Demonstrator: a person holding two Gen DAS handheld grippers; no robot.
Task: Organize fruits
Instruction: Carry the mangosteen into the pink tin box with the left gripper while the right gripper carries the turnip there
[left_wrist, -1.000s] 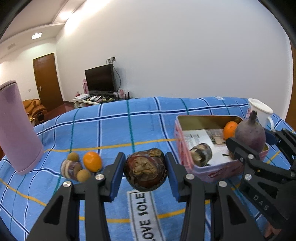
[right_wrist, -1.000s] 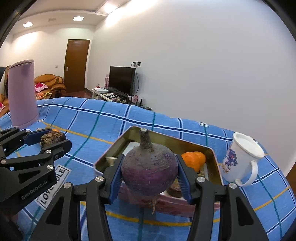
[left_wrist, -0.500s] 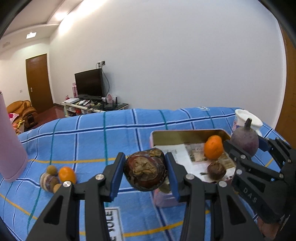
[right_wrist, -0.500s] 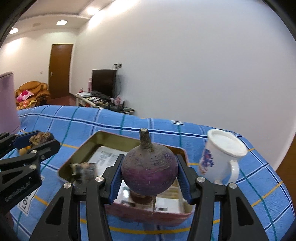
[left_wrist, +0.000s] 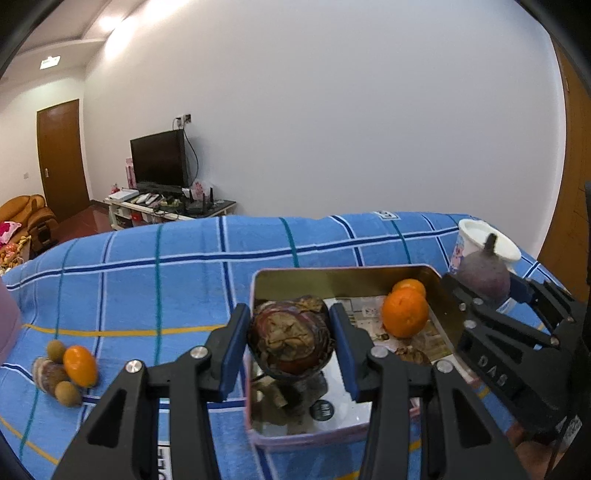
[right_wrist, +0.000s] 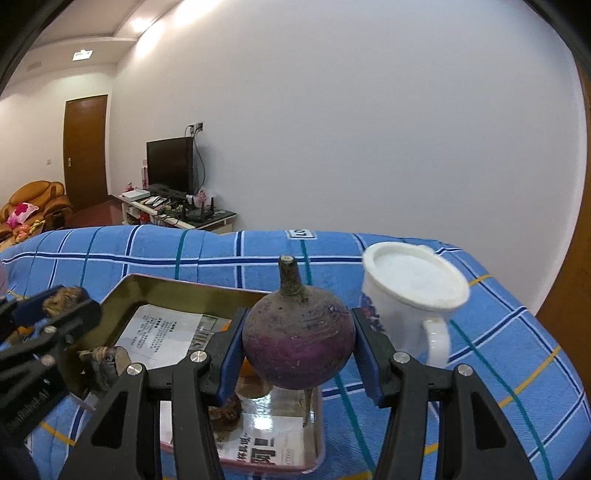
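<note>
My left gripper is shut on a wrinkled dark red-brown fruit, held over the near left part of an open metal tin. Two oranges and some dark fruit pieces lie in the tin. My right gripper is shut on a round purple root with a stem, above the tin's right side. The left view shows that root at the tin's far right corner. The right view shows the left gripper over the tin's left edge.
A white mug stands just right of the tin on the blue plaid cloth. A small heap of an orange and brownish fruits lies on the cloth at left. A pink cup's edge shows far left.
Both grippers have travelled right across the cloth with their loads. The left one now hangs over the tin instead of beside it, and the right one has neared the mug.
</note>
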